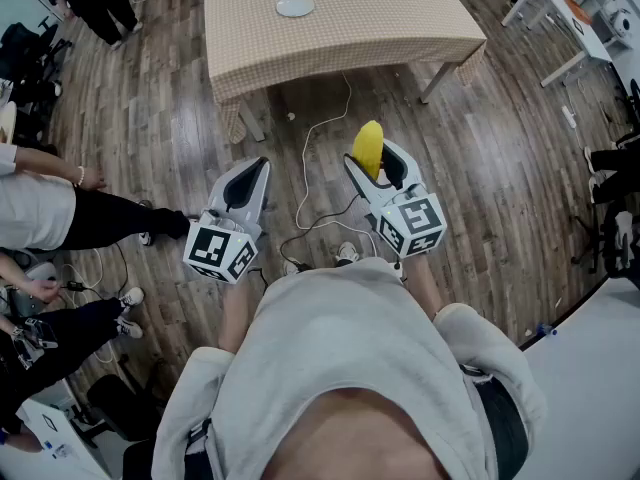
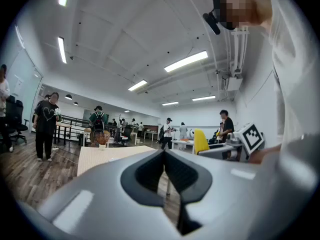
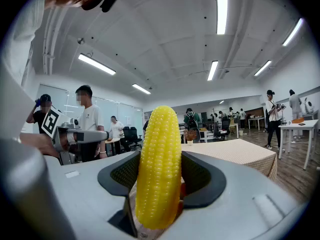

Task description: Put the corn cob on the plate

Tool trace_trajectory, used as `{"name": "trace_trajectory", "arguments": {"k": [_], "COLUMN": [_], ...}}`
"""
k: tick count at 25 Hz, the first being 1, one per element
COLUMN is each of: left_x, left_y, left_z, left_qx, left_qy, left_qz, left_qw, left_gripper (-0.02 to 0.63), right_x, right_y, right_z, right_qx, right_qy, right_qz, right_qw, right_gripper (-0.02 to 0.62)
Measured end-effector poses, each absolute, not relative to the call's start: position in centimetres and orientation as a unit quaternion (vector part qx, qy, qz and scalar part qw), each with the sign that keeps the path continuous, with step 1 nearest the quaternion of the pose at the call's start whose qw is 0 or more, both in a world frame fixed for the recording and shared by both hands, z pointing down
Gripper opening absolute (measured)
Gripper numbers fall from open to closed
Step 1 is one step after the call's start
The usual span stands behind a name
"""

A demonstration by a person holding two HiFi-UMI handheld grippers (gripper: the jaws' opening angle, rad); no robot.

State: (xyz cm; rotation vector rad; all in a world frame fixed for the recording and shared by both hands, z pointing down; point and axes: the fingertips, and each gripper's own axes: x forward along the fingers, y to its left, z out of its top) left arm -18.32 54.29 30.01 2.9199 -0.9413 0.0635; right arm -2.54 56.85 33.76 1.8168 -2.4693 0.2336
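The yellow corn cob [image 3: 159, 169] was held upright in the right gripper [image 1: 377, 160], short of the table [image 1: 400, 28] bearing the plate [image 1: 294, 7]; the left gripper [image 1: 251, 172] was pressed shut.

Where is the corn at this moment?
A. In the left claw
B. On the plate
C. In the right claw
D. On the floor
C: the corn stands upright, pinched between the jaws of the right claw, while the plate lies bare on the table ahead.
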Motion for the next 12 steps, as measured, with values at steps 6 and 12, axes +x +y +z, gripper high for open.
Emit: {"name": "trace_trajectory", "arguments": {"k": [6, 12], "left_x": [-17.1, -15.2], "left_y": [54.1, 54.1], "left_z": [30.3, 30.4], "left_qx": [0.951, 0.951], "left_qy": [-0.307, -0.307], "left_qz": [0.021, 0.025], "left_qw": [0.037, 0.033], "left_gripper": [0.008, 0.008], "right_x": [-1.5, 0.1], "right_y": [56.6, 56.4], "right_z": [34.0, 34.2], "right_qx": [0.587, 0.58], "right_qy": [-0.805, -0.81], "right_qz": [0.077, 0.082], "right_qw": [0.031, 0.021], "right_gripper": [0.249, 0.25]}}
